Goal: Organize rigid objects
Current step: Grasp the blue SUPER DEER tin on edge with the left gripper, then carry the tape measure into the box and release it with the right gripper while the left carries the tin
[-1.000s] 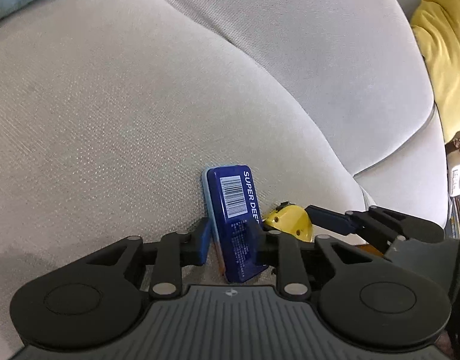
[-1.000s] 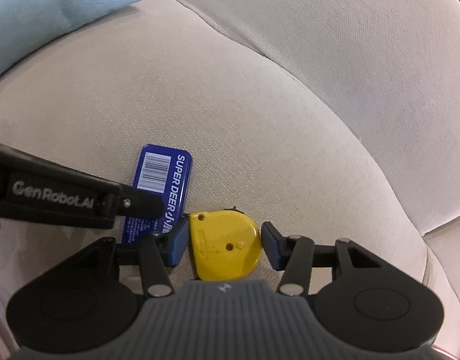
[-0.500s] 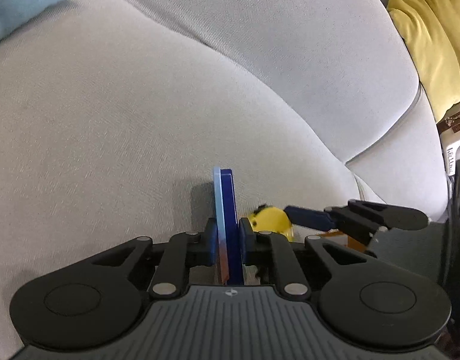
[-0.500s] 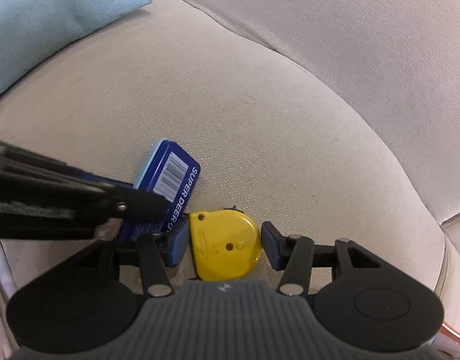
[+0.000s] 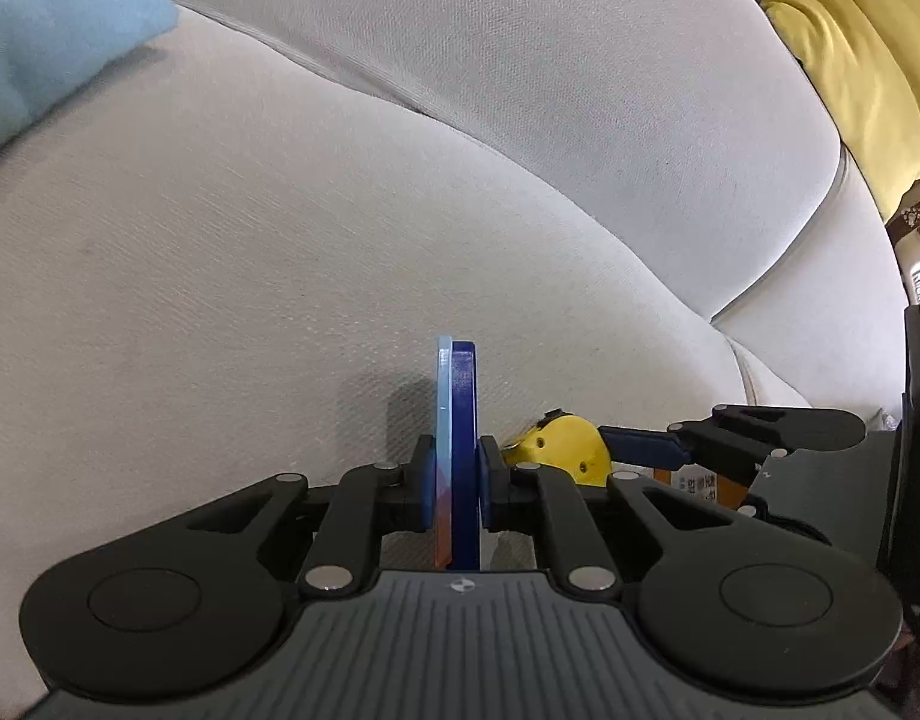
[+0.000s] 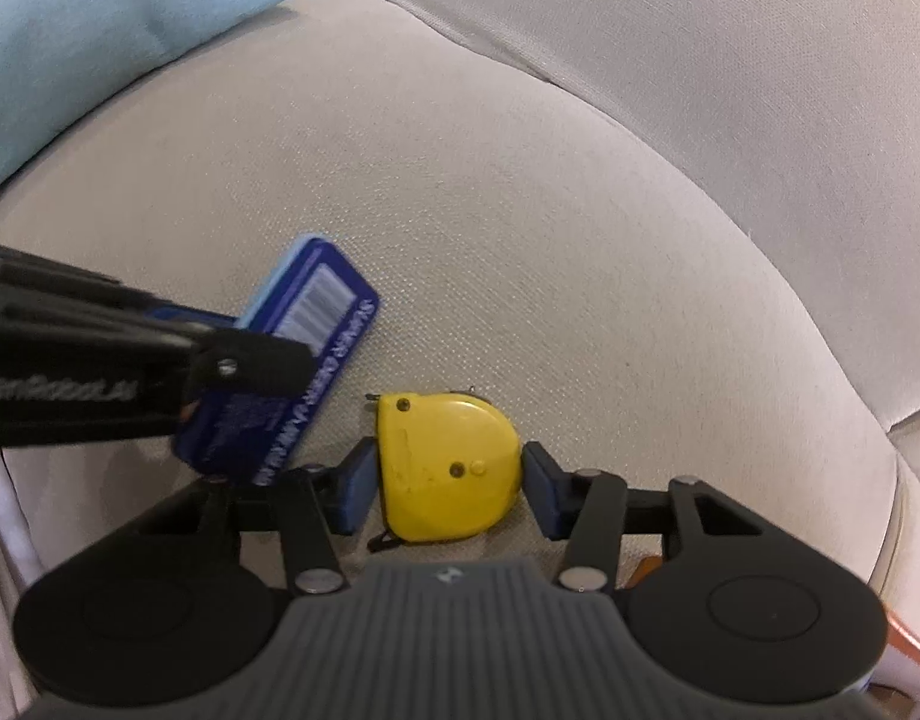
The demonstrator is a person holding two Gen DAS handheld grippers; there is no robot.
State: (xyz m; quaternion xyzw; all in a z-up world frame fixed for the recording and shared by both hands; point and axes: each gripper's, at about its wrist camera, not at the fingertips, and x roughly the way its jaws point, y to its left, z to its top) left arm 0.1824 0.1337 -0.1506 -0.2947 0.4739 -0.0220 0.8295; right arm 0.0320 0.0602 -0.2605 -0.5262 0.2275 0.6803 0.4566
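Left tool clamped on blue tin, edge-up above sofa. Right tool straddling yellow tape measure; contact unclear.

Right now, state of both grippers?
Left gripper: shut on the blue tin, gripped by its flat faces.
Right gripper: open, pads either side of the yellow tape measure, which lies on the cushion.

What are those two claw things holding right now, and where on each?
The left gripper clamps the flat blue tin across its two broad faces, near its lower end. The right gripper straddles the yellow tape measure; whether its fingers press it is unclear.
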